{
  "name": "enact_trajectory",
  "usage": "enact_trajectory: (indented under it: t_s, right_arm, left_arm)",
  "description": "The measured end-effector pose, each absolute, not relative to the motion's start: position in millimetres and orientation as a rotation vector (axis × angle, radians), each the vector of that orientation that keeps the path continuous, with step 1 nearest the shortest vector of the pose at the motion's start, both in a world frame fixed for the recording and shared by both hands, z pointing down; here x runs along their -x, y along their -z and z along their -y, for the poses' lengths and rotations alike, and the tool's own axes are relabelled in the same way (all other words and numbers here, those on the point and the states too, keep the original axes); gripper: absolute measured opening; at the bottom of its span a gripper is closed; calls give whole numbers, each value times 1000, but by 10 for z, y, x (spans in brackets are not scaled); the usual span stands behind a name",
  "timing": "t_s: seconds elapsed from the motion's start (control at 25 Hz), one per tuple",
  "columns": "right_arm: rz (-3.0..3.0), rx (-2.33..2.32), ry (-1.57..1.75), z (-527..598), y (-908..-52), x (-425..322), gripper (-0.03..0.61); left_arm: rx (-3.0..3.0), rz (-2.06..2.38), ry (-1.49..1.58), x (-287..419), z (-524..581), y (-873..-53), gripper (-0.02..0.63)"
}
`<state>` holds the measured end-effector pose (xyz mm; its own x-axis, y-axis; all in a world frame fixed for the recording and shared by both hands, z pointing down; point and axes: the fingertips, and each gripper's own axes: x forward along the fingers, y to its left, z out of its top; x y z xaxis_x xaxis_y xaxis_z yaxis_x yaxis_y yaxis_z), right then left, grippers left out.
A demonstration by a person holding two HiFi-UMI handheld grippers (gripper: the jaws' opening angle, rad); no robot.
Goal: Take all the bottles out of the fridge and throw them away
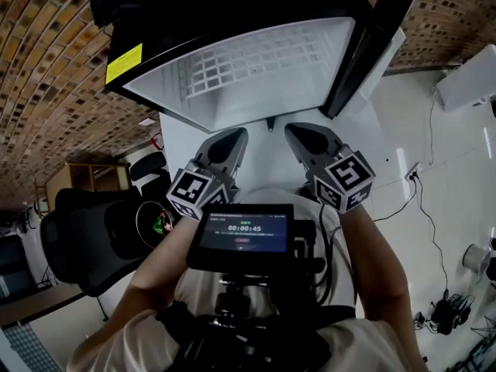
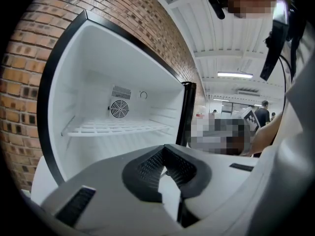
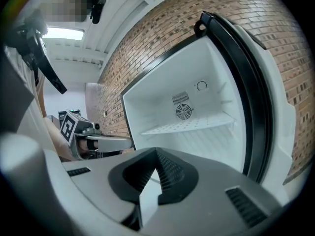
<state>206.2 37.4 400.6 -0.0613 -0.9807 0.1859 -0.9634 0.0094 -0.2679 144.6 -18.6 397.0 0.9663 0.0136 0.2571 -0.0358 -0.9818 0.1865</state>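
Brick wall [image 1: 46,68] fills the upper left and top right of the head view, with pale floor [image 1: 434,130] at the right. Fridge [image 1: 232,107], upper centre, stands open; its top is cut off by the frame's upper edge, and its door [image 1: 372,37] at upper right shows only edge-on. What shows of its white interior is a wire shelf [image 2: 118,128] and a round fan [image 2: 118,109] on the back wall. In both gripper views the lowest part of the compartment is hidden behind the gripper's own grey body.

Left gripper [image 2: 165,162]: jaws pressed together, dark ribbed pads meeting at the tip, nothing between them, touching nothing. It is held in front of the open fridge, apart from it. Right gripper [image 3: 156,167]: jaws likewise together, holding nothing, clear of the fridge. In the head view the two lie side by side at mid-frame, tips toward the fridge, marker cubes toward the person.

A screen [image 1: 242,235] on the chest rig covers the wrists at lower centre. A dark chair [image 1: 85,239] sits at lower left, partly cut off.
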Motion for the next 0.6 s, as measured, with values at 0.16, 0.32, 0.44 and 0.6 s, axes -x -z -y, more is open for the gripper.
enact_trajectory:
  t_s: [0.16, 0.32, 0.44, 0.6]
  right_arm:
    - [-2259, 2100, 418, -344, -3946, -2027, 0]
    - [-2268, 2085, 417, -311, -3929, -2040, 0]
    - [-2271, 2074, 415, -292, -3916, -2042, 0]
    - [-2286, 2054, 423, -269, -3920, -2024, 0]
  left_arm:
    - [-2915, 40, -393, -1481, 183, -3949, 2]
    - [-2918, 60, -389, -1477, 208, -3952, 2]
    - [-2916, 75, -393, -1456, 225, -3960, 2]
    - [-2916, 92, -398, -1434, 250, -3961, 2]
